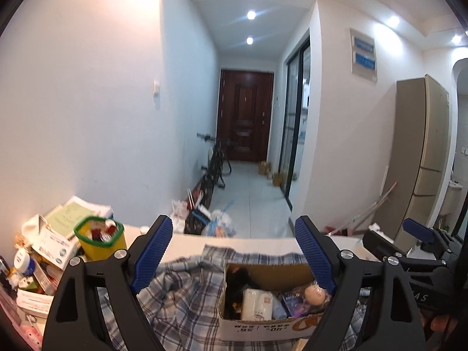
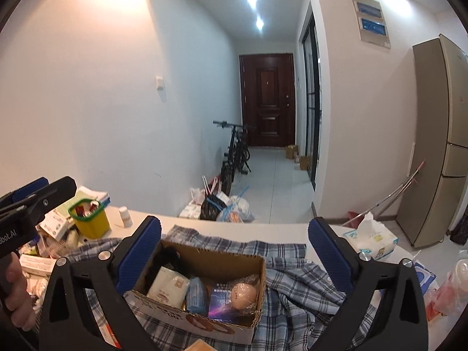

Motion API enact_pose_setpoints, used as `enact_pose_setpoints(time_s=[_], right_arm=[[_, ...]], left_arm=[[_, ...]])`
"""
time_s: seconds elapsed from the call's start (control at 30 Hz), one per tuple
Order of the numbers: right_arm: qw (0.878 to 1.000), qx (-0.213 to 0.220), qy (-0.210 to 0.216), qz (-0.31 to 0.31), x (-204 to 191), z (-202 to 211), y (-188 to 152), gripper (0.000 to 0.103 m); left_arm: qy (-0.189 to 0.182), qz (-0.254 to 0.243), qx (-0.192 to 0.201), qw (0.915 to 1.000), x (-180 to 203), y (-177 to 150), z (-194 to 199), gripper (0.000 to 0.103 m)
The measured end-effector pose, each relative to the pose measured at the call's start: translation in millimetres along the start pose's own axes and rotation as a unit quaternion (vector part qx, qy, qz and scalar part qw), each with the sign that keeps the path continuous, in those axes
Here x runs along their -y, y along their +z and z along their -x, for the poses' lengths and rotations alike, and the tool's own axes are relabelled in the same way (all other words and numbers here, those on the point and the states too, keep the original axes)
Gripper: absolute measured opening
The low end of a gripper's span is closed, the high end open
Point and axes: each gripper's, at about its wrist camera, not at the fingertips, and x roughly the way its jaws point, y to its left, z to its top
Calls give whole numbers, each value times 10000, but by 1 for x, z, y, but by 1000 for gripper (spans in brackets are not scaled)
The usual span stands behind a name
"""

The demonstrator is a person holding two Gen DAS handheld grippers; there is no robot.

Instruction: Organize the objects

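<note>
1. While both grippers are hovering above the counter (image 2: 286,229), the cardboard box (image 2: 204,266) is sitting on a plaid cloth (image 2: 298,280) directly in front of them.
2. The box is already holding a white packet (image 2: 168,288), a blue pouch (image 2: 196,294), a dark purple carton (image 2: 220,301) and a wrapped egg (image 2: 242,291); this part of the sorting is judged done.
3. The left gripper (image 1: 234,259) is keeping its fingers wide apart and is gripping nothing.
4. The right gripper (image 2: 234,259) is likewise holding its fingers apart and empty.
5. Loose items are still lying outside the box: a pile of medicine boxes (image 1: 51,244) beside a yellow bin (image 1: 101,239), a small white bottle (image 2: 125,216), and a tissue pack (image 2: 371,235).
6. Much of the task is therefore judged to be remaining.
</note>
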Motion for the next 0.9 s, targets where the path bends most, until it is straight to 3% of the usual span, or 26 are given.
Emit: enact_pose_setpoints(time_s=[0.07,0.17,0.43,0.73,0.9], right_arm=[[9999,170,-7,14,-1,12,6,102],[9991,414,-17,59,-3,30,12,102],[9951,987,99,-8,-7,70,18,102],[9946,1035,83,41,-10,70,17,102],[9944,1049,111,85,-7,75,19,102]], left_arm=[[23,-33,245,9997,1,4,17,90],[-58,-40,505,9987,2,9,38,103],[-15,-241,1093,9937,5,15,85,103],[-16,-267,830,9962,5,20,80,103],[-129,-117,883,9959,-1,25,91,103]])
